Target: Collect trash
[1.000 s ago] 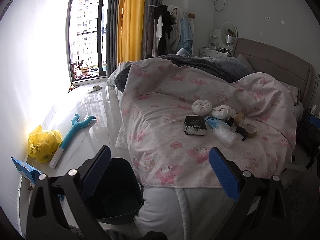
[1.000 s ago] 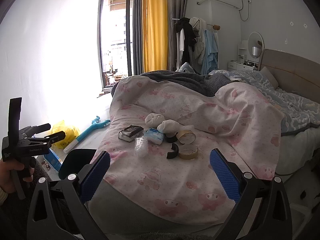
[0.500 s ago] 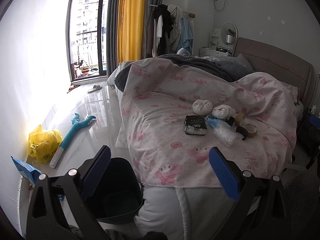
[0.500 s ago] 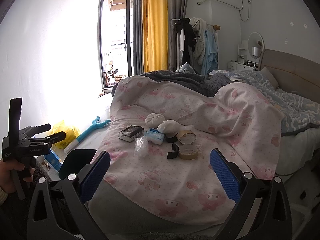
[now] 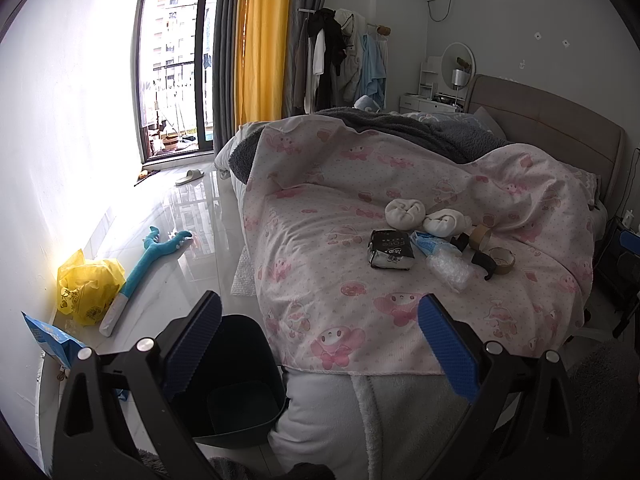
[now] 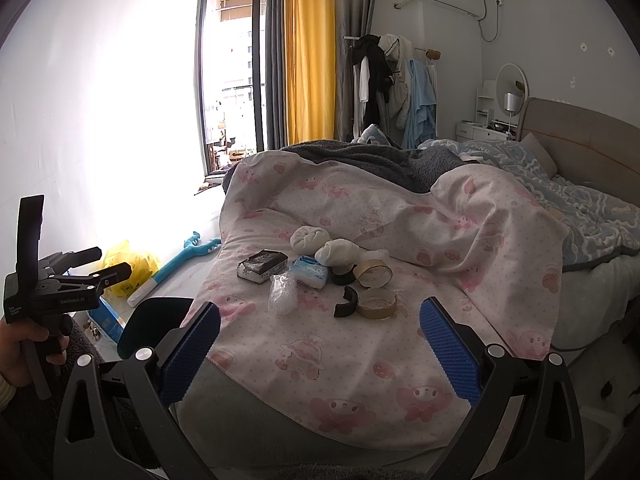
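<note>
Grippers, left gripper (image 5: pixel 318 344) and right gripper (image 6: pixel 318 344), hover wide open and empty before the bed (image 6: pixel 360 344); a hand (image 6: pixel 16 354) seems to hold the left handle upright.

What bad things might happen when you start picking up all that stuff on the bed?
1. The crumpled clear plastic is flimsy and lies on a soft pink blanket, so the jaws might pinch fabric along with it.
2. The tape rolls are round; the upright one could roll away if nudged.
3. The dark bin sits on the floor beside the bed, so a carried piece might drop past it.
</note>
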`<move>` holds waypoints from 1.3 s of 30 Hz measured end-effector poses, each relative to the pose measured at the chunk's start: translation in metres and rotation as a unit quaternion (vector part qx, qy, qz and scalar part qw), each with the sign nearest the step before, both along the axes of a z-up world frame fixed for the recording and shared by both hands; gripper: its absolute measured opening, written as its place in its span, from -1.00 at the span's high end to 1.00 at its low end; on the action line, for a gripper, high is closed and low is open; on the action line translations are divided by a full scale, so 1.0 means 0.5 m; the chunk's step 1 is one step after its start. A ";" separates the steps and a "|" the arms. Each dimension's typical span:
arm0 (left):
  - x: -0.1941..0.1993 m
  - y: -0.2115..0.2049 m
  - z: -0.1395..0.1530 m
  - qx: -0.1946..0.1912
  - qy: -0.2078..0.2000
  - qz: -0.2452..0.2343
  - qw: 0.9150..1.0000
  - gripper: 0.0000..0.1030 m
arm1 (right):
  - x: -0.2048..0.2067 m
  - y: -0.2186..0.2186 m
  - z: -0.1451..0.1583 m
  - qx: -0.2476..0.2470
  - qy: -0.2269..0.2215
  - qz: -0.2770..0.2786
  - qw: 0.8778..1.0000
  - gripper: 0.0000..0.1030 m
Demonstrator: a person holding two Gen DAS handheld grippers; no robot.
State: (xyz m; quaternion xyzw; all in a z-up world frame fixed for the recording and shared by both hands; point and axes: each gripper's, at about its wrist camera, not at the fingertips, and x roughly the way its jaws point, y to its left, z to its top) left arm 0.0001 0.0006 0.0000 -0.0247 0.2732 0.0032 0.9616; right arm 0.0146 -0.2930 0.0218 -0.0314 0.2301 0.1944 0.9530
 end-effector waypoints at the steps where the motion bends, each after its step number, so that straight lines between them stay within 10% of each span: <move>1: 0.000 0.000 0.000 0.000 0.000 0.000 1.000 -0.94 | 0.000 0.000 0.000 0.000 0.000 0.000 1.000 -0.95; 39: -0.013 -0.016 0.015 -0.012 -0.002 -0.033 0.999 -0.94 | 0.015 -0.013 0.015 0.012 0.017 -0.024 0.999 -0.95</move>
